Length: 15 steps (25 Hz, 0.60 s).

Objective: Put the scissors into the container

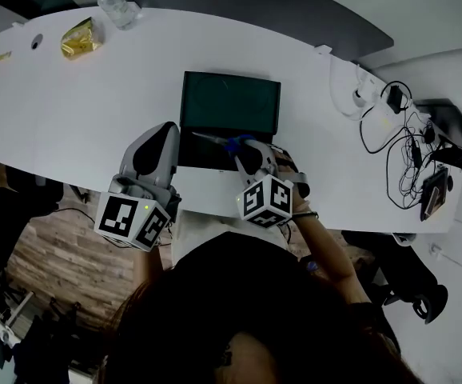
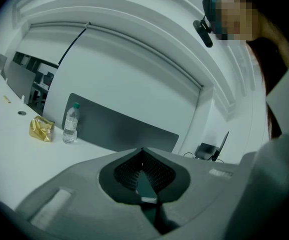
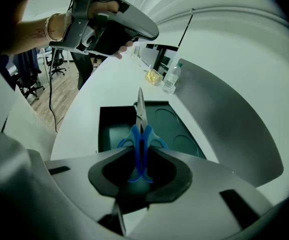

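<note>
The right hand-held gripper [image 3: 141, 156] sits at the near edge of the container [image 3: 160, 125]. It is pinching the blue handles of the scissors [image 3: 140, 115]. The shiny blades stick out over the near part of the container. I cannot tell if they touch it.

The left hand-held gripper [image 2: 142, 156] is just to the left of the container's near corner. Its two jaws are pressed together with nothing between them. It points up and away from the worktop [image 1: 95, 110].

The container is a dark green box, open on top, and it sits on the white worktop.

Far behind the container, on its left side, there is a gold packet [image 1: 79, 40] and a water bottle [image 1: 115, 5]. Off to the container's right lie some black cables [image 1: 399, 146].
</note>
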Tool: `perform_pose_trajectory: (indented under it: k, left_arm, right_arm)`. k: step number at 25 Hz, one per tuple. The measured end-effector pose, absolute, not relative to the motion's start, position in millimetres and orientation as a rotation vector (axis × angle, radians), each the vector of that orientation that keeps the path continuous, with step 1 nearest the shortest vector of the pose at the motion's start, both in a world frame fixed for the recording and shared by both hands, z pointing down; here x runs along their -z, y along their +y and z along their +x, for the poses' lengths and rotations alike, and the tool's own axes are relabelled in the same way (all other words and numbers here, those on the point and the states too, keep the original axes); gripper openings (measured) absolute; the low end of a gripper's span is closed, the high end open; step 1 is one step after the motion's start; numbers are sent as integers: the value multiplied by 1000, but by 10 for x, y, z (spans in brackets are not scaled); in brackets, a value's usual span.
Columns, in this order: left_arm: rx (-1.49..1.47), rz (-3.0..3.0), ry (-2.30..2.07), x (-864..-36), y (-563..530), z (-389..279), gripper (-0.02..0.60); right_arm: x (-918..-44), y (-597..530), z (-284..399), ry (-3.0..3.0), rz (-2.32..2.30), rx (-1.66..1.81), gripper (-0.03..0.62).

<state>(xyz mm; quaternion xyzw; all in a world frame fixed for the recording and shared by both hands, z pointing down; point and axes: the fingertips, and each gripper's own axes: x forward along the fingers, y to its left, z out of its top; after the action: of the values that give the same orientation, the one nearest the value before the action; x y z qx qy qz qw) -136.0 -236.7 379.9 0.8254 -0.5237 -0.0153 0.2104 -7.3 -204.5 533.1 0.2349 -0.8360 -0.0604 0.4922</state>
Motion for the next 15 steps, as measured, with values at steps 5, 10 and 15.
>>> perform_pose_trajectory:
  k: [5,10,15]
  left_arm:
    - [29,2267,-1469,-3878,-2368,-1383,11]
    - [23,2239,-1485,-3942,-2359,-1409,11]
    - [25,2209,-1502,-3998,-2343,-1429,11]
  right_arm:
    - [-5481,-2061,-88,-2009,508,138,91]
    - [-5653,-2051,-99,-1977,444,123,91]
    - [-5810,-2041,-95,-1943,389,99,91]
